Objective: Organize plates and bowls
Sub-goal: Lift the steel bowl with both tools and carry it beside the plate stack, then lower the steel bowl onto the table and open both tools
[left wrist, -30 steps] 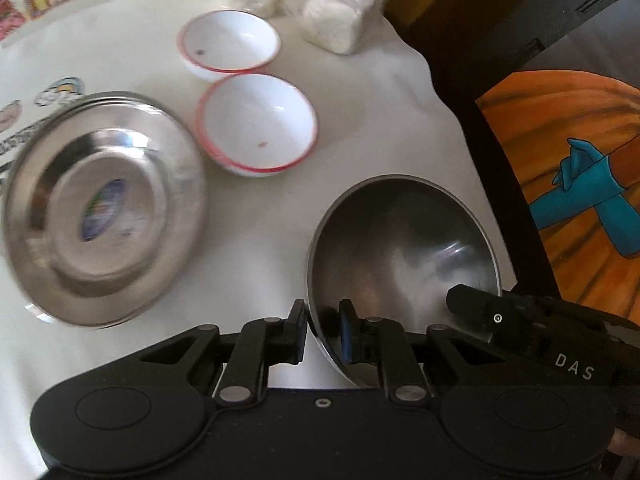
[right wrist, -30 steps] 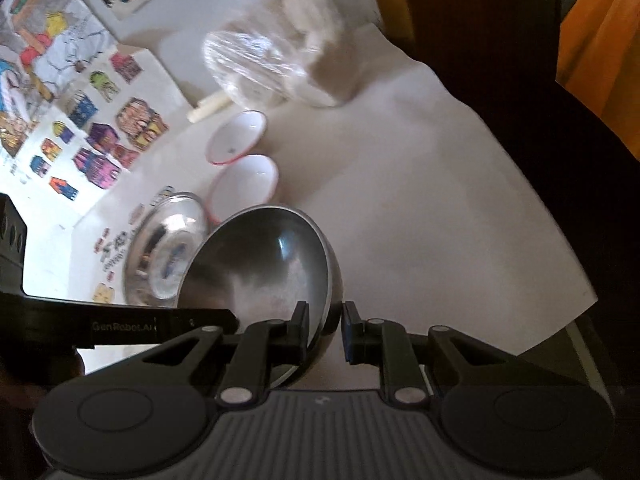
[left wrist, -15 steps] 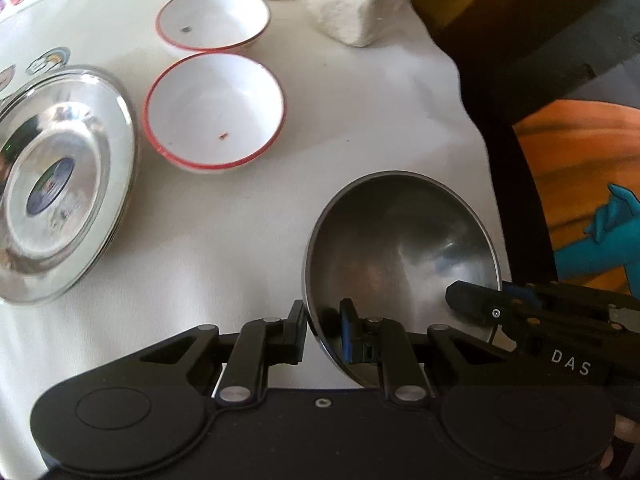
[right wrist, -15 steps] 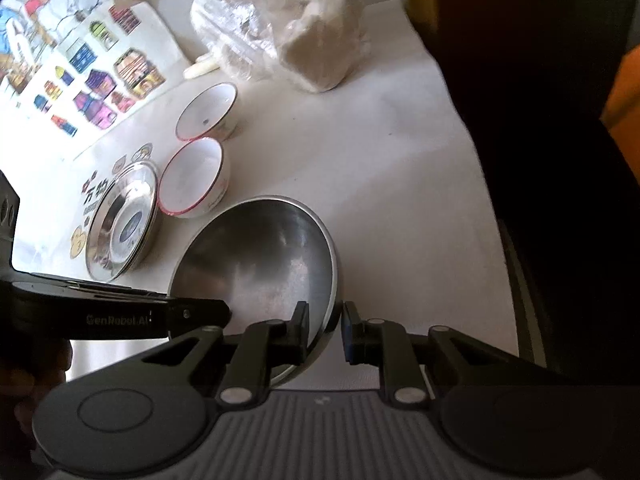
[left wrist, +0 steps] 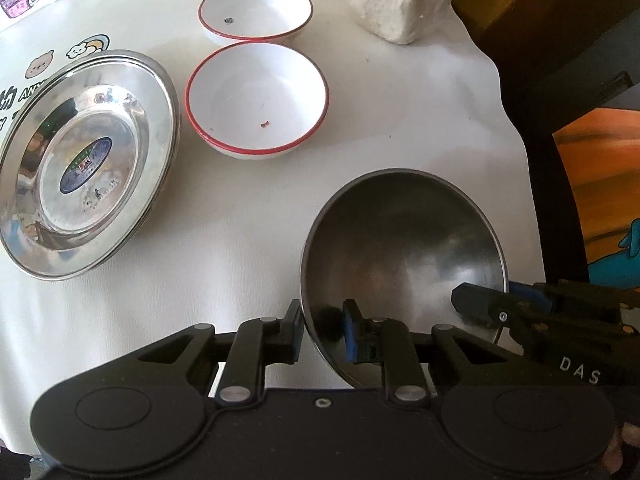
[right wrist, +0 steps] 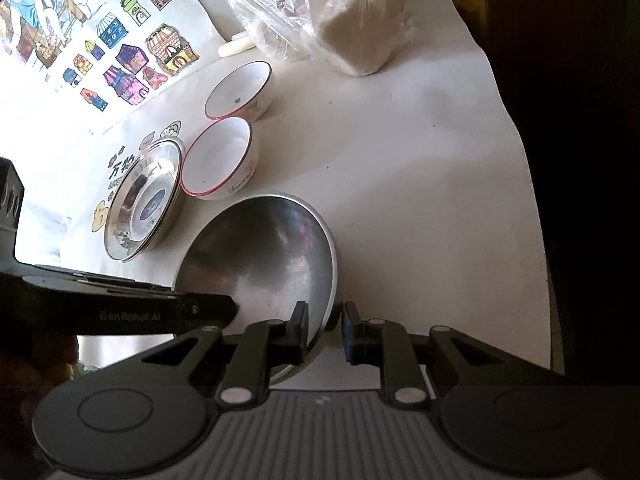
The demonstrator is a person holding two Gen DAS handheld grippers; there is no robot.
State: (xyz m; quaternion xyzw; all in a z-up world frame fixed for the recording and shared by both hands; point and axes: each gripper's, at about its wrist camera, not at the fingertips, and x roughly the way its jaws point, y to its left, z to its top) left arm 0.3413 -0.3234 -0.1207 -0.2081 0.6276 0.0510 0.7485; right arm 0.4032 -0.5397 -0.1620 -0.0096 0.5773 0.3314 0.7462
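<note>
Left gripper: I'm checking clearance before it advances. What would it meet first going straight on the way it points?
The left gripper already straddles the rim of the round dark steel bowl, jaws opening. Straight ahead it would slide further onto that bowl's wall, probably then the white tablecloth beneath.

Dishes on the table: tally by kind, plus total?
White bowls with red rims: 2, near and far
Steel bowls: 1
Steel plates: 1 stack, at least 2 rims showing, exact number unclear
Total: 4 dish items, counting the stack as one
</note>
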